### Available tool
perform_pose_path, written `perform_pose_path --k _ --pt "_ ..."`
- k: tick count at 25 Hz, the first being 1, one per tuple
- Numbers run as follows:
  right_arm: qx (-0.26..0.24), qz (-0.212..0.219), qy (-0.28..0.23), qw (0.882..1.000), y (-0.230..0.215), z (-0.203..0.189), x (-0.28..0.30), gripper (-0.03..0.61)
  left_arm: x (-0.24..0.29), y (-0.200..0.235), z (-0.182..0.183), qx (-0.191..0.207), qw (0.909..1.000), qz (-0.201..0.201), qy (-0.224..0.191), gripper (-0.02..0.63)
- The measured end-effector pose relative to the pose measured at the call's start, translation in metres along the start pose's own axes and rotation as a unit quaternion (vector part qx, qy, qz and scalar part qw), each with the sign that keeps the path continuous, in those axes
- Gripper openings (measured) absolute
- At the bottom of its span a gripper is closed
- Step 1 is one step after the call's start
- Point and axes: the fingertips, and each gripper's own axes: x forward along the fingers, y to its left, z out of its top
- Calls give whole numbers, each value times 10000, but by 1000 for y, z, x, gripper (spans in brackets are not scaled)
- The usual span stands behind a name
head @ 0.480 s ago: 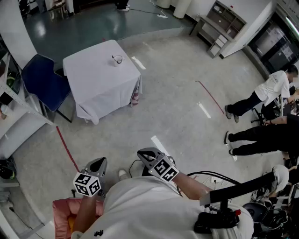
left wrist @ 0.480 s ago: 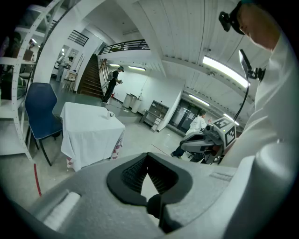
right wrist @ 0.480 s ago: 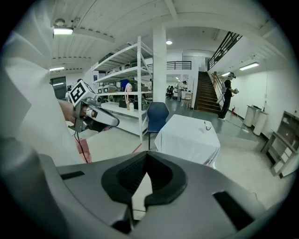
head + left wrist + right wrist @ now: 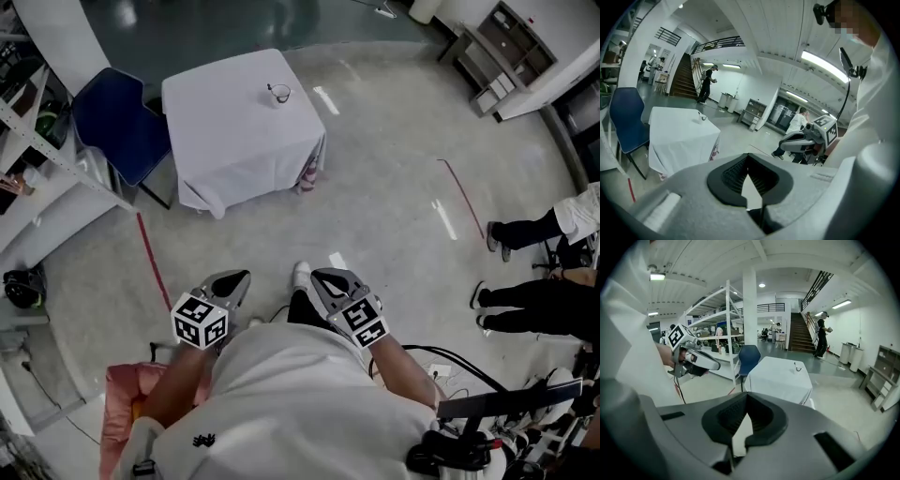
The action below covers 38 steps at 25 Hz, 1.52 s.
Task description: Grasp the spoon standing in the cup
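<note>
Beyond left hand-held gripper (image 4: 238,276) and right hand-held gripper (image 4: 322,275) (both pressed together), chair (image 4: 117,122) beside table (image 4: 234,141) with cup (image 4: 279,94).

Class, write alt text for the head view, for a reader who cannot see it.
Seen from above, a person holds a left hand-held gripper and a right hand-held gripper, both shut and empty, well short of a white-clothed table bearing a small cup. A blue chair stands beside the table.
</note>
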Motion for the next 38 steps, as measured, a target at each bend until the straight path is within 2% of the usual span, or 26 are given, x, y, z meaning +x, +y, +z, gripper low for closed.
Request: perform_pose_path --k 4,7,10,13,17,20,23,27,33,38 --pt "177 -28 -263 9995 -81 17 13 8 59 7 44 109 9998 108 98 12" --pt "273 -26 -398 9988 -135 25 22 20 100 24 82 210 9990 354 163 12" --pt "321 4 -379 9988 -183 24 23 66 143 42 115 68 9980 609 135 14" --pt "225 -68 -256 9994 -227 10 25 81 186 52 138 42 9970 769 121 15" --pt "-52 -195 -159 9997 -265 6 30 83 228 59 163 53 9962 851 179 38" --pt "115 -170 -261 9995 -286 12 42 80 253 78 178 -30 9953 950 195 82" --pt "321 -209 -321 9988 -306 16 52 71 273 105 190 -191 9940 1062 175 92" --pt "540 -481 -285 9970 -347 24 70 60 307 161 218 -403 9927 1133 41 102" --pt "1076 -1277 -198 9858 -423 48 79 51 367 277 248 -1300 9827 1322 16 126" --pt "1272 -1685 -26 9774 -466 64 103 46 412 376 280 -1486 9749 1658 -3 145"
